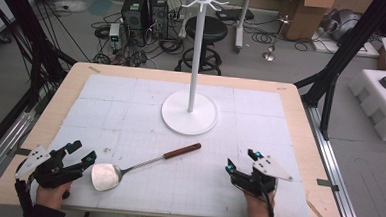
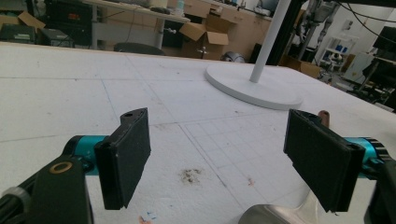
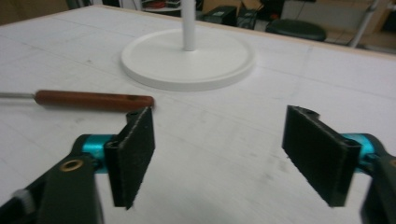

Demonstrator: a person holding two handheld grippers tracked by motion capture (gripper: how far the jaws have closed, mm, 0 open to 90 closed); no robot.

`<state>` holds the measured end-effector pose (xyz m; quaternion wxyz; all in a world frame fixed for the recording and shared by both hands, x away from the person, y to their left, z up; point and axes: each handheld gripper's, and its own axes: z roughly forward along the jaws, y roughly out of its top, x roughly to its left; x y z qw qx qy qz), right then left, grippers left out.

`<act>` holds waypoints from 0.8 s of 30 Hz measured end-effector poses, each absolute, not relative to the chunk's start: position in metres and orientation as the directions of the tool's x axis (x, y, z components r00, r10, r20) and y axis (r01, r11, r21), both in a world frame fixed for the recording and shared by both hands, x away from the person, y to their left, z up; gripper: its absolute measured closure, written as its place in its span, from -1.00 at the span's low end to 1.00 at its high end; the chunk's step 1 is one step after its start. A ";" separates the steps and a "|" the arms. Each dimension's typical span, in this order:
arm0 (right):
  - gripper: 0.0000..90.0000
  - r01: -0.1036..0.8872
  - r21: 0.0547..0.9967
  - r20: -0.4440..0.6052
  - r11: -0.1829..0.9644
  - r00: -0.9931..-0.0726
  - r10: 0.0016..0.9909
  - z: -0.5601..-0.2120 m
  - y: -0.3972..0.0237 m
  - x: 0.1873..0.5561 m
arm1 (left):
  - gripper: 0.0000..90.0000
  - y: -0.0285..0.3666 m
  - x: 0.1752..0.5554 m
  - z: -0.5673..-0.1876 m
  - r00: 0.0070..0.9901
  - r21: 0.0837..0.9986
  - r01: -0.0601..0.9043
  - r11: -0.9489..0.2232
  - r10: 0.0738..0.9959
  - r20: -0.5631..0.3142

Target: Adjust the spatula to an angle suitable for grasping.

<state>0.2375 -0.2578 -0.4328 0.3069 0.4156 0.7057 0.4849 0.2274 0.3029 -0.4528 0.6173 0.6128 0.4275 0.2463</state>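
On the white gridded mat (image 1: 131,105) that covers the wooden table (image 1: 66,92), a metal spatula (image 1: 127,170) with a reddish wooden handle (image 1: 183,150) lies flat between the two grippers, its blade toward the left one. The left gripper (image 1: 81,152) rests just beside the blade, jaws spread wide and empty. The right gripper (image 1: 241,161) sits apart from the handle, jaws wide apart too, nothing between them. Behind stands a white hook stand (image 1: 191,108).
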 end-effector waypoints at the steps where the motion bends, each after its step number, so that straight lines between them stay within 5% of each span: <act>1: -0.60 0.286 0.941 -0.028 0.181 -0.467 0.884 -0.434 -0.265 0.233 | -0.50 0.303 0.227 -0.453 0.512 0.967 0.220 0.128 0.828 -0.226; 11: -0.64 0.229 0.972 0.054 0.055 -0.441 0.896 -0.428 -0.292 0.215 | -0.55 0.303 0.228 -0.453 0.512 0.964 0.231 0.133 0.826 -0.236; 24: -0.64 0.232 0.969 0.040 0.080 -0.468 0.883 -0.427 -0.281 0.220 | -0.51 0.302 0.227 -0.453 0.510 0.969 0.217 0.122 0.832 -0.219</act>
